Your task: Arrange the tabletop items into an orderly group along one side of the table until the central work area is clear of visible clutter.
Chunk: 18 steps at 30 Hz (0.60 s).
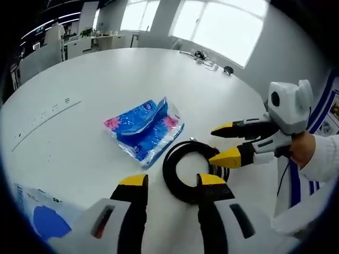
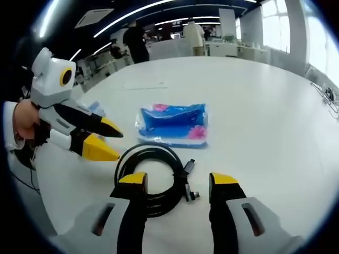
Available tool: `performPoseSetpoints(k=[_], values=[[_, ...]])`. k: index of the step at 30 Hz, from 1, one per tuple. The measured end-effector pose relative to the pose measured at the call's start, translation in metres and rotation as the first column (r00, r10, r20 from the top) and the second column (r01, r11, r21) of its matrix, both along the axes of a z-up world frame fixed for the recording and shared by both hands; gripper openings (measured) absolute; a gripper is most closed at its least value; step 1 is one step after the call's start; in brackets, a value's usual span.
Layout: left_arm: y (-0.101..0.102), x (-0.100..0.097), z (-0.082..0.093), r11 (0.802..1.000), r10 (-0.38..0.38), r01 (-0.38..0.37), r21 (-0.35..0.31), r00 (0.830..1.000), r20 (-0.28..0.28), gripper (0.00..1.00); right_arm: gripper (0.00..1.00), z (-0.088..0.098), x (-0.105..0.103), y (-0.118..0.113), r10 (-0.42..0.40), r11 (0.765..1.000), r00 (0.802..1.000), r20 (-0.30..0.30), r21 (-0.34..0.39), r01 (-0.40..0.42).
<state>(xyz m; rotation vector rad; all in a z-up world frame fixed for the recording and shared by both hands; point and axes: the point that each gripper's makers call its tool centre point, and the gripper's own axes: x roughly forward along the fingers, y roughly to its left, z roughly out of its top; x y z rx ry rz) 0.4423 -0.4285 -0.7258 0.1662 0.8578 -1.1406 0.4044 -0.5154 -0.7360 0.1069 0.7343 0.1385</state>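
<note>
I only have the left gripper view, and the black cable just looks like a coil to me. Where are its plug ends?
Observer: In the right gripper view, the black cable's plugs stick out of the coil on the side away from the left gripper. They lie between the open jaws of the right gripper.
Operator: Is anything behind the tissue pack from that side?
Observer: Past the tissue pack and the far edge of the table, people are standing by the desks.
</note>
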Motion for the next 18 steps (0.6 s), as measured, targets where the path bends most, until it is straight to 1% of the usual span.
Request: performPoseSetpoints(k=[6, 11, 15, 18], values=[[0.004, 0.000, 0.008, 1.000, -0.012, 0.012, -0.013, 1.000, 0.013, 0.44, 0.49, 0.006, -0.001, -0.002, -0.005, 1.000, 1.000, 0.015, -0.005, 0.005], [0.004, -0.003, 0.015, 0.999, -0.019, 0.019, -0.032, 1.000, 0.017, 0.51, 0.56, 0.011, -0.002, -0.001, -0.014, 1.000, 0.999, 0.029, 0.007, 0.014], [0.004, -0.005, 0.019, 0.999, -0.025, 0.026, -0.038, 0.999, 0.022, 0.54, 0.59, 0.017, -0.003, 0.001, -0.013, 1.000, 0.999, 0.038, 0.006, 0.012], [0.006, -0.007, 0.023, 0.999, -0.028, 0.029, -0.046, 0.999, 0.020, 0.60, 0.61, 0.021, -0.003, 0.002, -0.014, 1.000, 0.999, 0.042, 0.006, 0.013]])
